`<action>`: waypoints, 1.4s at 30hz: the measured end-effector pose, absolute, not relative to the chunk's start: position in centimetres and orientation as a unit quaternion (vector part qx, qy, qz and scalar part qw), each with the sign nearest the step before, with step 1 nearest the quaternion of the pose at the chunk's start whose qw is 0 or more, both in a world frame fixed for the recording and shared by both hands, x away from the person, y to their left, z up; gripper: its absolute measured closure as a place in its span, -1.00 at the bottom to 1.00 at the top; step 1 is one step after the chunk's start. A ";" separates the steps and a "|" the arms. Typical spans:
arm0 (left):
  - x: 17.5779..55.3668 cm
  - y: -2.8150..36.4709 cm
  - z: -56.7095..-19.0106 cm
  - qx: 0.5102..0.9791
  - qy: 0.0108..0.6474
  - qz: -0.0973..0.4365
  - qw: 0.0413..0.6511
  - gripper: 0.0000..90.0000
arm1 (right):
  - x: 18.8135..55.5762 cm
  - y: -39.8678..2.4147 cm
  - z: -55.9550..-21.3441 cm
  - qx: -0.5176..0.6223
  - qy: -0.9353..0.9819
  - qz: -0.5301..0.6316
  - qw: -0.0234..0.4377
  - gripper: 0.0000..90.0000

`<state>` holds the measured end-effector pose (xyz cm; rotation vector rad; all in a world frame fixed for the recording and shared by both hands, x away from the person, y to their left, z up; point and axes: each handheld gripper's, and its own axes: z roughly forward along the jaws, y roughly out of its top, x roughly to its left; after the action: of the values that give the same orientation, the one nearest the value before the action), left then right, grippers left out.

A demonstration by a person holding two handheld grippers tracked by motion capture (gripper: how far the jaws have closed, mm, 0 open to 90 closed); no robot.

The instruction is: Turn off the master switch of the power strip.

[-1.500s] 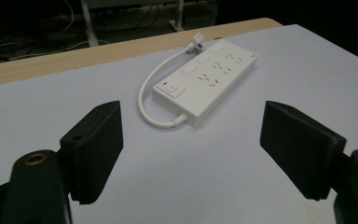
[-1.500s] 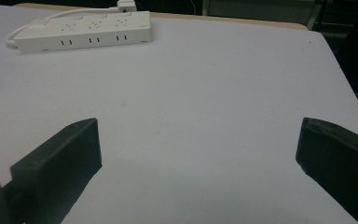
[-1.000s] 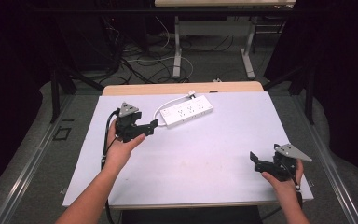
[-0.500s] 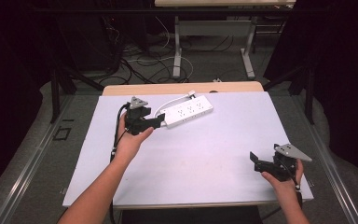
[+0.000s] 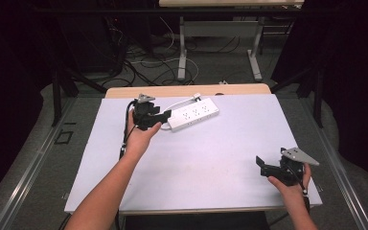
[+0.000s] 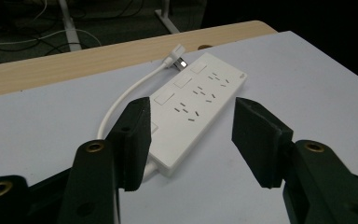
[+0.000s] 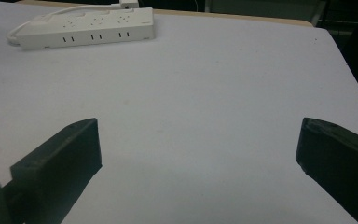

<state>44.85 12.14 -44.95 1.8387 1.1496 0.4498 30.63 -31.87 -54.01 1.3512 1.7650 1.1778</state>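
Power strip is what we are reaching for, and it lies flat on our white table, near the far edge and a bit to the left. It is white, with rows of small plug holes on top. Its short white cord curls around behind it, and the plug rests by the far end, close to the wooden strip at the table's back. Our left gripper is right at the near end of the power strip. In the left gripper view we see that end sitting between the two black jaws. The jaws are apart, and they have just been closing in, but they do not press on the power strip yet. One jaw stands over the near corner and the cord side, and the other jaw stands beside the open long side with table showing in the gap. Our right gripper is well apart from the power strip, down at the near right corner of the table. Its jaws are wide apart with bare table between them. From the right gripper view the power strip lies far off at the top left.
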 end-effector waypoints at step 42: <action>51.8 8.8 -45.9 0.756 0.483 0.187 0.401 0.86 | 31.0 -31.7 -54.5 0.507 0.672 0.445 0.305 -1.00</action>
<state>51.79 8.82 -45.86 1.9110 1.2199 0.4717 31.03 -31.69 -54.48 1.3436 1.7801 1.1787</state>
